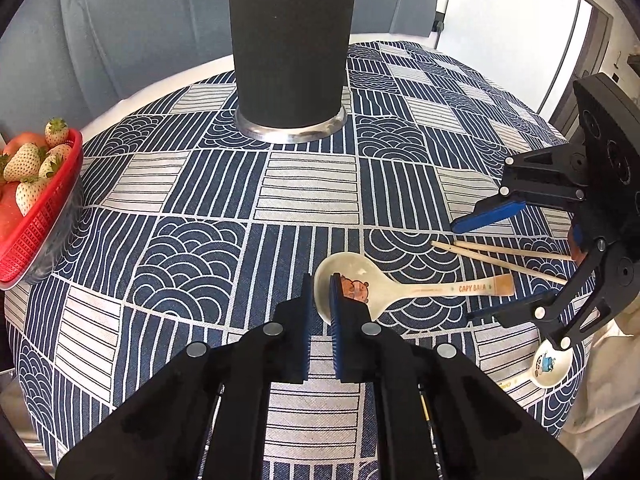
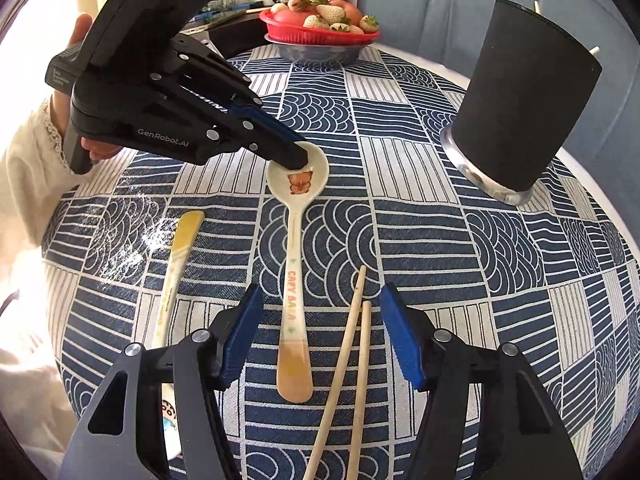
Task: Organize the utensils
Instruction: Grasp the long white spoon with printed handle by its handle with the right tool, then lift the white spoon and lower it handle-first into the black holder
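The bear-printed spoon (image 2: 298, 216) was laid flat on the patterned tablecloth (image 1: 200, 208), near the middle of the table. In the right wrist view its long axis ran away from the camera, with the bowl at the far end and the orange-tipped handle at the near end. Its bowl rim was clamped between the nearly closed jaws of the left gripper (image 1: 320, 292), which was pitched steeply downward; the handle was left lying on the cloth.

Just beside the spoon handle, a pair of wooden chopsticks (image 2: 352, 360) was set roughly parallel to it, their tips pointed toward the far side of the table. A second spoon (image 2: 178, 264), with a yellow-tipped handle and a cartoon print in its bowl, was placed on the other side of the first. A tall black utensil holder (image 1: 290, 44) on a metal base was stood upright well beyond the utensils, and a red basket of strawberries (image 1: 40, 216) was kept at the table's edge.

The right gripper (image 2: 320, 332) was held partly open and angled down, with both the spoon handle and the chopsticks framed between its blue pads, neither visibly pressed. A hand (image 2: 94, 148) in a cream lace-cuffed sleeve (image 2: 32, 168) was wrapped around the left gripper's handle.
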Action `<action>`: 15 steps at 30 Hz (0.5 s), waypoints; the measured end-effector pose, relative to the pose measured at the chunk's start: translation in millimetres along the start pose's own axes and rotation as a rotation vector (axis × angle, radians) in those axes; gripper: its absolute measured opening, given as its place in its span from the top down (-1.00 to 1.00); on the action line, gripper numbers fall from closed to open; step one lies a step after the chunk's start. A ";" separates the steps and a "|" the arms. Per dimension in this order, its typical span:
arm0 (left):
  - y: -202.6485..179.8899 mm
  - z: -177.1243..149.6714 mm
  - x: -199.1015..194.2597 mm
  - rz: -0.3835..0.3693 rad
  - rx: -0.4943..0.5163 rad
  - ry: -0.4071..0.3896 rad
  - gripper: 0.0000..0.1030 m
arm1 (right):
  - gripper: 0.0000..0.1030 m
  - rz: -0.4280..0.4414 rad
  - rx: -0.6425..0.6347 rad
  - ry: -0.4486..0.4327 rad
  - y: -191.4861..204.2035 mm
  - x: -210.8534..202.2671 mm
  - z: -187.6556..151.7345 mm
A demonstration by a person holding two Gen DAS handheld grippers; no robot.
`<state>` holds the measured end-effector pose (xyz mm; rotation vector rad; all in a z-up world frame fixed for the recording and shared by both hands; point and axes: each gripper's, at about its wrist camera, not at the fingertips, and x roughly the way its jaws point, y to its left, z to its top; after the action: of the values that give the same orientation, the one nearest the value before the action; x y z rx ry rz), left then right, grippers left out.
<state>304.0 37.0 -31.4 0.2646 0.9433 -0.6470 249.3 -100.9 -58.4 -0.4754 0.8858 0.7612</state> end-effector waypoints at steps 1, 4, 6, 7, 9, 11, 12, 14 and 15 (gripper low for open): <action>-0.1 0.6 -1.2 0.002 0.000 -0.002 0.85 | 0.02 0.006 -0.007 0.003 0.6 0.1 0.7; -1.6 4.5 -6.8 0.000 0.002 -0.017 0.86 | 0.53 -0.014 -0.067 0.009 7.7 -1.6 2.5; -4.0 7.5 -12.3 0.000 0.011 -0.032 0.87 | 0.68 -0.007 -0.089 0.025 10.1 -2.2 4.8; -5.0 8.6 -15.2 0.004 0.017 -0.038 0.87 | 0.79 0.001 -0.089 0.030 9.7 -2.7 5.9; -7.6 12.0 -20.6 0.018 0.029 -0.050 0.88 | 0.79 -0.029 -0.081 0.018 7.6 -4.4 7.7; -9.0 15.6 -26.3 0.020 0.038 -0.058 0.88 | 0.79 -0.031 -0.068 0.005 4.5 -7.1 8.5; -10.3 17.6 -28.7 0.028 0.046 -0.061 0.88 | 0.79 -0.027 -0.059 -0.004 2.6 -9.0 9.3; -12.6 22.3 -33.6 0.042 0.063 -0.068 0.88 | 0.79 -0.029 -0.049 -0.021 -0.4 -13.0 10.2; -13.7 25.3 -36.3 0.049 0.069 -0.072 0.88 | 0.79 -0.034 -0.047 -0.029 -1.1 -15.9 11.1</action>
<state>297.2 28.6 13.6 0.3228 0.8436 -0.6411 249.4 -100.6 -39.0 -0.5188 0.8321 0.7575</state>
